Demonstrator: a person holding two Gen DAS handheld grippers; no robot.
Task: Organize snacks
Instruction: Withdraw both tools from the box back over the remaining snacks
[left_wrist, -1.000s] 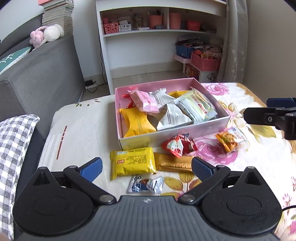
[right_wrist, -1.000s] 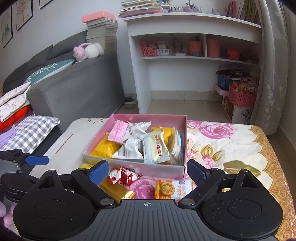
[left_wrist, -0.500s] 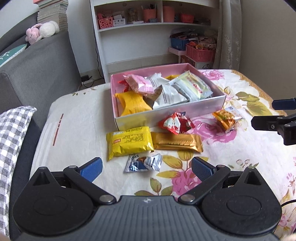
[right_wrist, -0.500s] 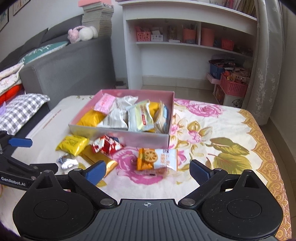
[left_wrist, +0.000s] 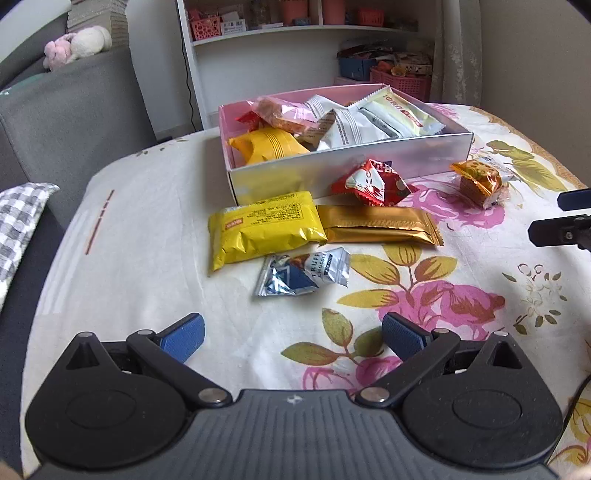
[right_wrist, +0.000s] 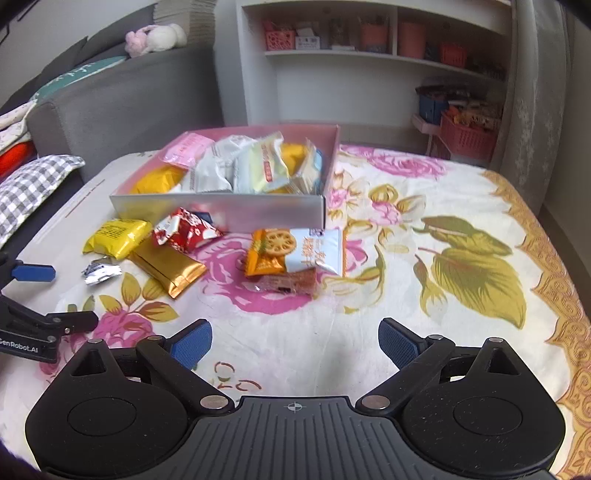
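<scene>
A pink box (left_wrist: 347, 168) (right_wrist: 221, 210) holds several snack packets. In front of it on the floral cloth lie a yellow packet (left_wrist: 264, 229) (right_wrist: 118, 236), a gold bar (left_wrist: 378, 225) (right_wrist: 168, 267), a red packet (left_wrist: 373, 182) (right_wrist: 186, 229), a silver-blue truffle packet (left_wrist: 303, 273) (right_wrist: 101, 271) and an orange biscuit packet (left_wrist: 478, 181) (right_wrist: 293, 251). My left gripper (left_wrist: 293, 338) is open and empty, short of the truffle packet. My right gripper (right_wrist: 295, 343) is open and empty, short of the orange packet.
A grey sofa (left_wrist: 70, 107) with a checked cushion (right_wrist: 33, 184) stands left of the table. A white shelf unit (right_wrist: 369, 55) and pink baskets (right_wrist: 467, 138) stand behind. The table edge (right_wrist: 554, 258) runs along the right.
Both grippers have pulled back and tilted down, so the loose packets sit farther ahead in each view. Both stay open. No packet has moved.
</scene>
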